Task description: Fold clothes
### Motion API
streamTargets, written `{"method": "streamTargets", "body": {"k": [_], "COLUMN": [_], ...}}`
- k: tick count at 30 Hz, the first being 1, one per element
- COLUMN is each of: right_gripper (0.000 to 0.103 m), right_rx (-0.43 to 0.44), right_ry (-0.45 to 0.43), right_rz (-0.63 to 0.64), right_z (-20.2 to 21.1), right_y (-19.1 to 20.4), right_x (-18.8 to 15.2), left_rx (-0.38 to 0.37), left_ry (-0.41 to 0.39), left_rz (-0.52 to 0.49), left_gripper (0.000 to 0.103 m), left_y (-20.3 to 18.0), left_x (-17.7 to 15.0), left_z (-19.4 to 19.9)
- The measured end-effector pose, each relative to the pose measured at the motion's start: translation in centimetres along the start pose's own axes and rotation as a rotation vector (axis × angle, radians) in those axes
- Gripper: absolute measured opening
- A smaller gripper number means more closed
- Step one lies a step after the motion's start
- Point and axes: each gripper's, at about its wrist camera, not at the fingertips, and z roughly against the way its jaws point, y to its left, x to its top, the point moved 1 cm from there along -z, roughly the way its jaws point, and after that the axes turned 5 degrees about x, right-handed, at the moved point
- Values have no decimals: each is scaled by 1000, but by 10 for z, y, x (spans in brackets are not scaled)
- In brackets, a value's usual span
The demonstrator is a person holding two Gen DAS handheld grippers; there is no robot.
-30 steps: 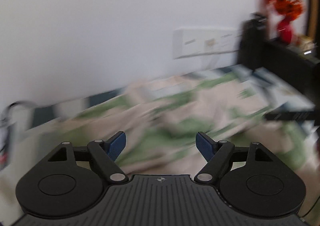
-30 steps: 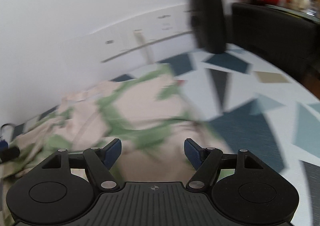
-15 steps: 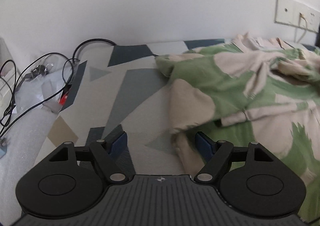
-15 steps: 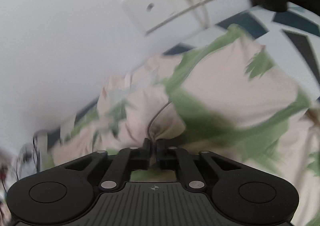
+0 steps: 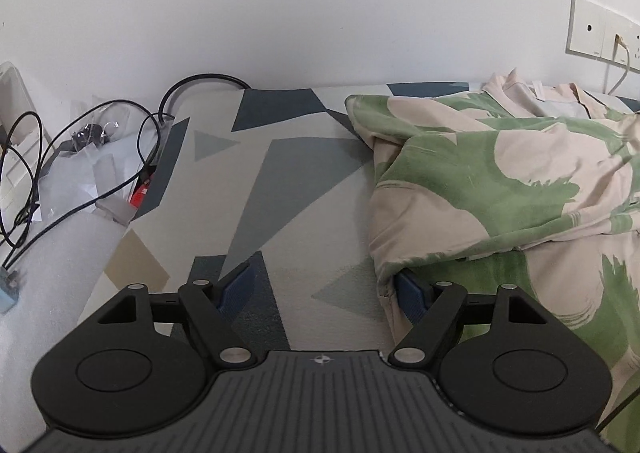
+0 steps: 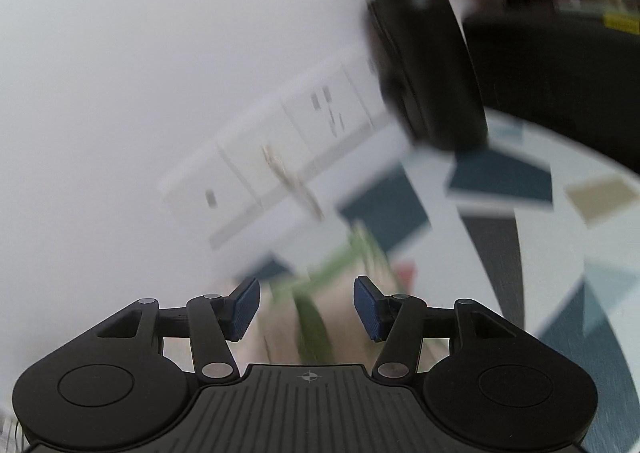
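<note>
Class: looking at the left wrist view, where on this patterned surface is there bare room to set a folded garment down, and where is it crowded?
Free: the patterned tabletop between the cables and the green-and-cream garment, above the left gripper. Crowded: the cables' side and under the garment.

both wrist views low, sharing garment (image 5: 500,181).

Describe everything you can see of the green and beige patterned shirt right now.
The green and beige patterned shirt is soft woven cloth with brush-like green patches on beige. It lies crumpled, partly folded over itself, on the geometric-patterned tablecloth, its collar toward the white wall. A hemmed edge hangs over the left gripper's right blue pad; the wide-open jaws grip nothing. In the blurred right wrist view, the cloth lies beyond the open right gripper, whose jaws have just been opening.
</note>
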Motion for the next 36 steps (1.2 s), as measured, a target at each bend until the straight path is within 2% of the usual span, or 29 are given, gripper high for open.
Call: {"method": "streamTargets", "body": {"k": [3, 6, 10, 13, 17, 20, 21, 22, 24, 29, 30, 33, 36], "right_gripper": [49, 48, 48, 48, 50, 49, 35, 15, 12, 11, 11, 11, 11], "right_rx": [20, 95, 203, 208, 139, 129, 123, 121, 156, 310, 319, 238, 78], "right_ry": [101, 184, 231, 236, 225, 180, 166, 152, 133, -37, -52, -27, 93], "right_rz": [-30, -136, -362, -420, -458, -506, -516, -523, -487, -293, -281, -284, -338], "right_z": [0, -3, -9, -20, -35, -37, -37, -37, -28, 35, 45, 50, 32], "right_y": [-15, -26, -40, -40, -44, -47, -47, -48, -40, 5, 10, 8, -8], "right_x": [-29, -54, -75, -80, -82, -75, -72, -69, -58, -16, -10, -1, -8], "left_rx": [4, 9, 13, 19, 29, 28, 28, 29, 33, 24, 16, 10, 9], "left_ry": [-5, 0, 7, 3, 3, 8, 8, 7, 3, -18, -22, -25, -15], "left_rz": [-1, 11, 28, 22, 19, 33, 34, 30, 15, -21, -20, -30, -7], "left_gripper": [77, 77, 77, 77, 77, 77, 77, 78, 78, 81, 81, 81, 81], "left_y": [-1, -1, 0, 0, 0, 1, 1, 1, -1, -7, -9, -17, -16], "left_x": [1, 2, 3, 2, -2, -3, -3, -3, -3, -1, -1, 0, 4], "left_z": [0, -1, -2, -1, -2, -3, -3, -4, -3, 1, 1, -2, -5]}}
